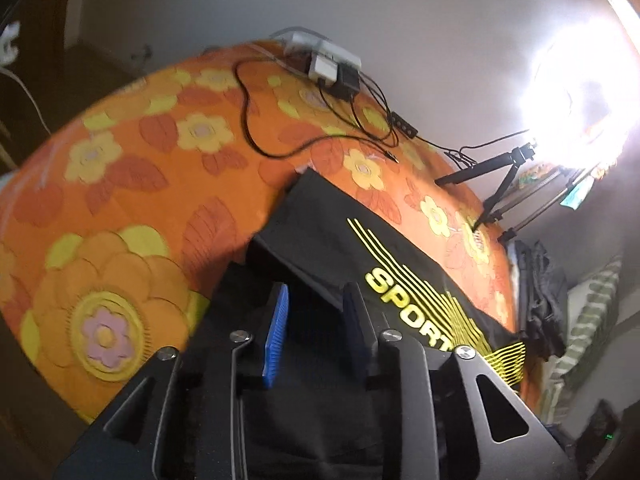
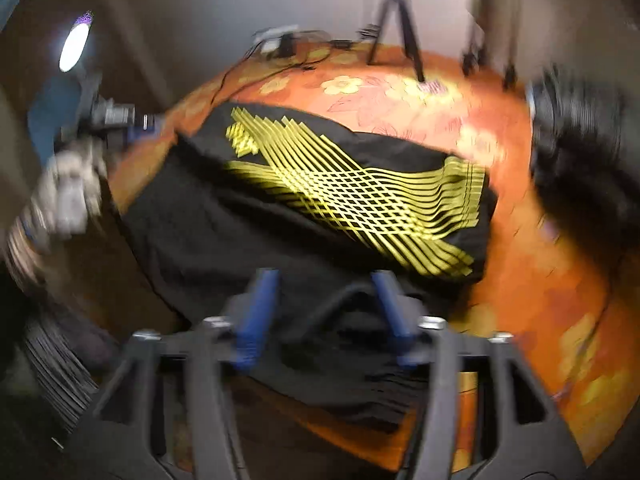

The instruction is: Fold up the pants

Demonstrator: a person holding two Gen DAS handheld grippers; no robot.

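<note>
Both of my hand-held grippers hover over the black pants with yellow striped print [image 1: 360, 248], which lie folded into a compact slab on the orange bedspread with yellow flowers [image 1: 120, 168]. On my left gripper [image 1: 316, 320] the blue ribbed pads [image 1: 276, 336] stand apart with a clear gap between them, and black fabric shows through that gap; nothing is pinched. The yellow "SPORT" lettering [image 1: 404, 300] sits just beside its right finger, running toward the far edge of the bed.

My right gripper [image 2: 326, 308] is likewise spread wide, its blue fingers [image 2: 256, 312] parted over the near edge of the pants [image 2: 224, 216], with a raised ridge of black cloth between them; whether the pads touch it I cannot tell, since the right wrist view is blurred. From here the yellow lattice print [image 2: 360, 196] faces up on the top layer, and the orange bedspread [image 2: 540, 280] shows all around the garment.

At the far side of the bed a white power strip with black adapters [image 1: 328, 64] rests on the cover, black cables [image 1: 280, 136] looping from it across the flowers. A black tripod [image 1: 496, 184] stands near the bed's edge beside a very bright lamp [image 1: 580, 96]. A dark heap of clothing [image 1: 540, 292] lies at the right of the bed.
</note>
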